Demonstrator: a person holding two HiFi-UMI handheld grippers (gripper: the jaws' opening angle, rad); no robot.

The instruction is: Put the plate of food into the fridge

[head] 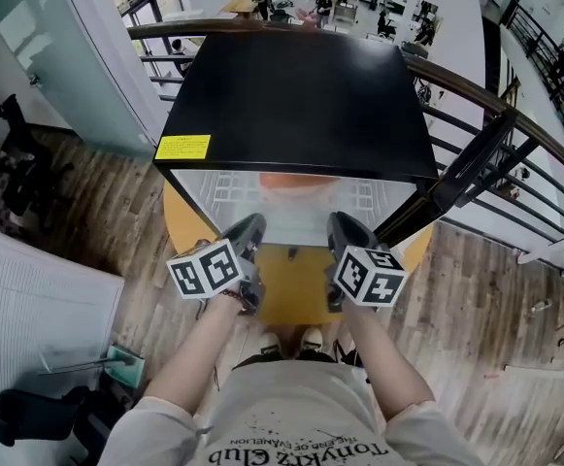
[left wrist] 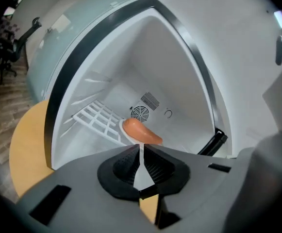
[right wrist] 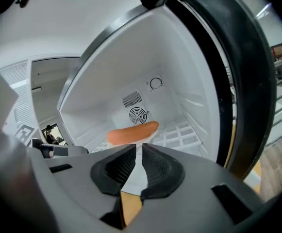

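Observation:
A small black fridge (head: 296,95) stands open on a round wooden table (head: 291,294). Inside, on its white floor, a white plate (left wrist: 123,128) carries an orange sausage (left wrist: 141,132); in the right gripper view the sausage (right wrist: 131,132) lies in front of the fan grille, and from the head it is an orange patch (head: 296,180). My left gripper (head: 248,229) and right gripper (head: 343,226) hover side by side just before the opening, clear of the plate. The left gripper (left wrist: 141,147) and the right gripper (right wrist: 139,147) each have their jaws drawn together with nothing between them.
A white wire shelf (left wrist: 99,118) lies on the fridge's left inner side. The open door (right wrist: 242,81) with its black seal stands at the right of the opening. A wooden-topped railing (head: 514,115) runs behind the fridge, and a black chair (head: 19,153) stands at the left.

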